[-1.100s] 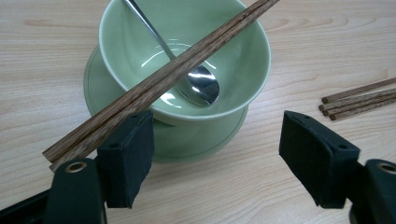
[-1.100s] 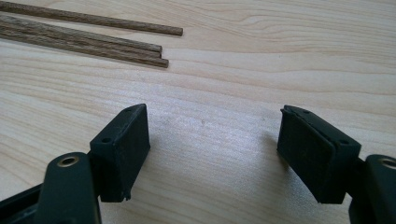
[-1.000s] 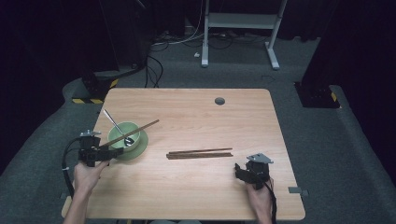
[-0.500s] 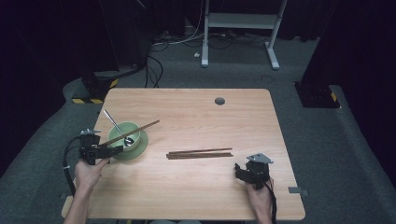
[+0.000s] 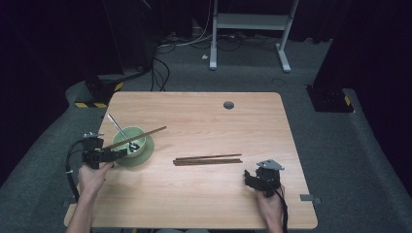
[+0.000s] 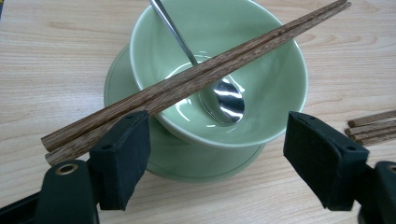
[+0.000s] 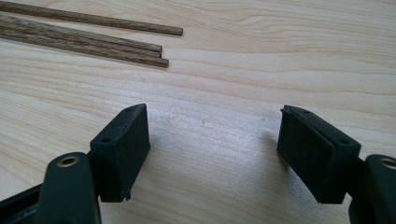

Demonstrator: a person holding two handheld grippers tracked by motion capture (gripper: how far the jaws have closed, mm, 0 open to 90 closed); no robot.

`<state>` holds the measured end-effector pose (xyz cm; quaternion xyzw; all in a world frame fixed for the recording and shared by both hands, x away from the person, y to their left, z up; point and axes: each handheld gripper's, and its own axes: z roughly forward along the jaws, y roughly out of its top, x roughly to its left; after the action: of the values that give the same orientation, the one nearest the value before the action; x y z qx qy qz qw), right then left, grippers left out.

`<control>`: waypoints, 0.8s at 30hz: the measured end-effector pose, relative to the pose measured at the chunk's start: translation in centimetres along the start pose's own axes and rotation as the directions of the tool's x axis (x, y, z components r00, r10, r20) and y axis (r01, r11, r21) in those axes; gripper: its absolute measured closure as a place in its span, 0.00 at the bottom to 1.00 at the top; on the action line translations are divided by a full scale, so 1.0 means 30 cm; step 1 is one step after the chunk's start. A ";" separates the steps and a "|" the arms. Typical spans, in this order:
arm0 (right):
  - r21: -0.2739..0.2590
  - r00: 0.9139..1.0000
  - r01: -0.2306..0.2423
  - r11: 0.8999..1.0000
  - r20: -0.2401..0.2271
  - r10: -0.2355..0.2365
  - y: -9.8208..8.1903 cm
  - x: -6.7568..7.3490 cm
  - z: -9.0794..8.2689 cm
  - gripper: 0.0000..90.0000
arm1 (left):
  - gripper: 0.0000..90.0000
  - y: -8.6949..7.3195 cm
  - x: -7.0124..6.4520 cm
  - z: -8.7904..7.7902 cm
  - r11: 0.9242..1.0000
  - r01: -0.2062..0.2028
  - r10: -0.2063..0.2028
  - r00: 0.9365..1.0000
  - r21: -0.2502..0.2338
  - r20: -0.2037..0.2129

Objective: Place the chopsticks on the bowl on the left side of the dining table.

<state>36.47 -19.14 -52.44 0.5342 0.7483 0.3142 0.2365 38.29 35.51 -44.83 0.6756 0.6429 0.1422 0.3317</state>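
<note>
Left gripper view: my left gripper released, jaws wide, before green bowl; chopstick pair lies across bowl rim above spoon. Withdraw straight, avoid nudging sticks. Right gripper released, near loose chopsticks.

Pair of brown wooden chopsticks lying side by side across the rim of a pale green bowl, slanting (near ends jutting past the rim), bowl upright on a matching green saucer, metal spoon resting inside.
</note>
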 end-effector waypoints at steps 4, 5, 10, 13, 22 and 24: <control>0.000 1.000 0.000 1.000 0.000 0.000 0.000 0.000 0.000 0.27 | 0.26 0.006 0.007 0.006 1.000 0.001 -0.001 1.000 0.004 -0.010; 0.000 1.000 0.000 1.000 0.000 0.000 0.000 0.000 0.000 0.27 | 0.27 0.006 0.007 0.007 1.000 0.002 -0.002 1.000 0.003 -0.009; 0.000 1.000 0.000 1.000 0.000 0.000 0.000 0.000 0.000 0.27 | 0.27 0.008 0.012 0.017 1.000 0.004 -0.003 1.000 0.012 -0.018; 0.000 1.000 0.000 1.000 0.000 0.000 0.000 0.000 0.000 0.27 | 0.27 0.009 0.015 0.020 1.000 0.008 -0.007 1.000 0.011 -0.020; 0.000 1.000 0.000 1.000 0.000 0.000 0.000 0.000 0.000 0.27 | 0.27 0.017 0.027 0.028 1.000 0.012 -0.012 0.999 0.014 -0.032; 0.000 1.000 0.000 1.000 0.000 0.000 0.000 0.000 0.000 0.27 | 0.27 0.019 0.029 0.030 1.000 0.014 -0.014 0.999 0.014 -0.038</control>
<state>36.47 -19.14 -52.44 0.5341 0.7483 0.3143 0.2365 39.39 36.13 -45.35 0.6708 0.6547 0.1479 0.3154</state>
